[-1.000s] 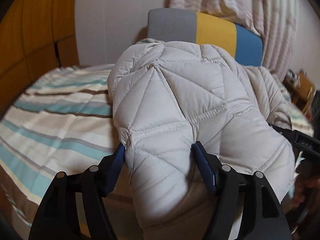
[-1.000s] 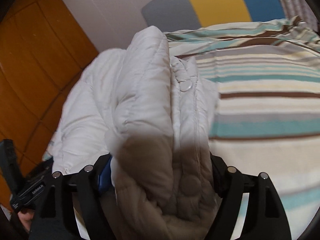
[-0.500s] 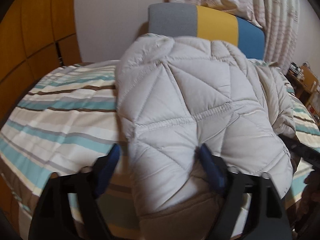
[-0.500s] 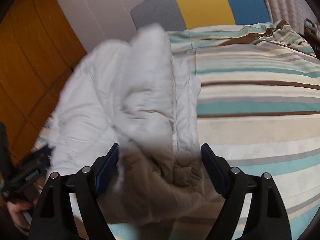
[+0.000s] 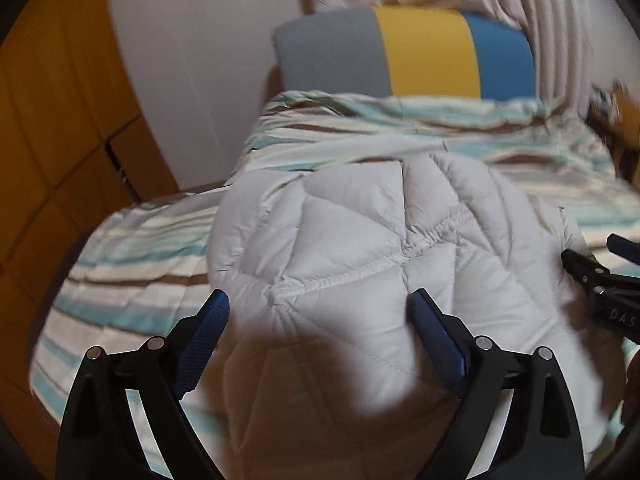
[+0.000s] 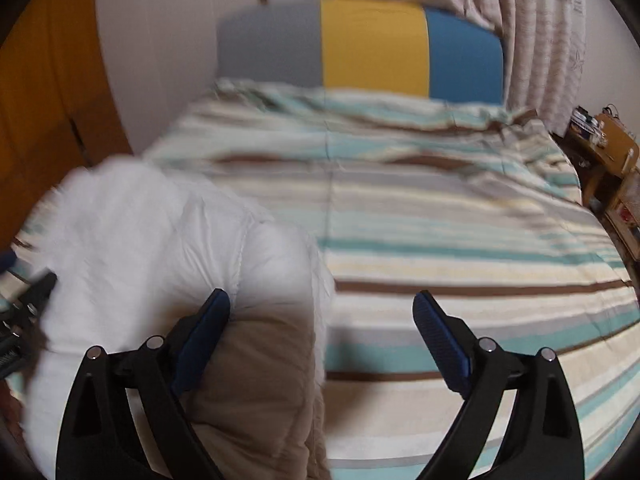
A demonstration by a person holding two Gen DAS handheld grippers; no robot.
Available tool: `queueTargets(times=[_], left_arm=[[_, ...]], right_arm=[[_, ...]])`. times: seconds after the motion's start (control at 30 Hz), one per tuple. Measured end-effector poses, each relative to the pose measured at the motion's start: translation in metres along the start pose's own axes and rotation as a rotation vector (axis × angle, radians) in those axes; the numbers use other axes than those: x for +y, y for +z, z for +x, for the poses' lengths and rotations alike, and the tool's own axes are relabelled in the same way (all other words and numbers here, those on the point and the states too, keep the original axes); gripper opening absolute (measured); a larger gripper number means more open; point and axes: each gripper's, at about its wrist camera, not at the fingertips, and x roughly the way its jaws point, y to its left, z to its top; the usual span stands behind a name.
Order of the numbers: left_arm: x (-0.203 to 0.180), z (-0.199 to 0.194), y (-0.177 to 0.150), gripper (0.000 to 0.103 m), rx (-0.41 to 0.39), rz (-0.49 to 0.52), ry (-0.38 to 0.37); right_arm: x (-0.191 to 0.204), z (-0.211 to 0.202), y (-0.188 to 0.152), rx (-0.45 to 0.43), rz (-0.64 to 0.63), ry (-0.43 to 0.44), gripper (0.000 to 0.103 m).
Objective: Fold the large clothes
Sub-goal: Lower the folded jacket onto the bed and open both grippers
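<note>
On the bed (image 5: 132, 240) a puffy white coat (image 5: 360, 248) is laid in a folded heap. It is seen on top of the striped sheet (image 6: 460, 240), at the near side of the bed. Lines are stitched across the coat in slanted shapes.

From the left wrist view, the left gripper (image 5: 318, 316) is seen just above the near part of the coat. Its jaws have just been opening and are now spread wide. Cloth is seen between the blue pads (image 5: 208, 332), but it is not pinched by them. A dark shadow is cast on the coat below the fingers. At the right edge of that view, part of the right gripper (image 5: 600, 276) is seen beside the coat.

From the right wrist view, the right gripper (image 6: 320, 312) is seen with its jaws spread wide too; they have just been opening. The right edge of the coat (image 6: 160, 260) is seen by the left pad (image 6: 204, 328), though touch cannot be told because of blur. The right pad (image 6: 440, 336) is held over bare sheet. Nothing is gripped.

At the far end of the bed a cushion (image 6: 360, 48) is stood up, grey, yellow and blue. Pale curtains (image 6: 540, 40) are hung behind it. A wooden wall (image 5: 52, 140) is seen on the left, and a small wooden shelf (image 6: 608, 148) on the far right.
</note>
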Motion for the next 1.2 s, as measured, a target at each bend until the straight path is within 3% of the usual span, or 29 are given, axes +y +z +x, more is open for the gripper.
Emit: queueTargets(times=[0.13,0.33,0.47,0.6,0.67,0.83,1.2], left_arm=[[-0.006,0.025,-0.007,0.094,0.023,0.005,-0.047],[0.004,0.035,-0.012,0.097,0.044,-0.064,-0.100],[0.014,0.009,-0.018,0.100,0.035,-0.151,-0.104],[0.023,-0.024,-0.037,0.100,0.039,-0.262,-0.139],[0.023,-0.040,-0.050,0.100,0.037,-0.293,-0.120],[0.020,-0.083,-0.085,0.100,-0.004,-0.308,-0.083],[0.025,-0.157,-0.142,0.100,-0.046,-0.349,-0.059]], right_arm=[[-0.020,0.038,-0.022,0.069,0.087,0.027,0.096],[-0.022,0.048,-0.019,0.051,0.084,0.028,0.098],[-0.021,0.024,-0.016,0.004,0.060,0.026,0.099],[-0.022,-0.012,-0.023,-0.030,0.093,0.087,0.101],[-0.020,-0.030,-0.030,-0.035,0.106,0.131,0.101],[-0.010,-0.073,-0.048,-0.058,0.073,0.226,0.101],[0.002,-0.152,-0.095,-0.126,-0.004,0.264,0.101]])
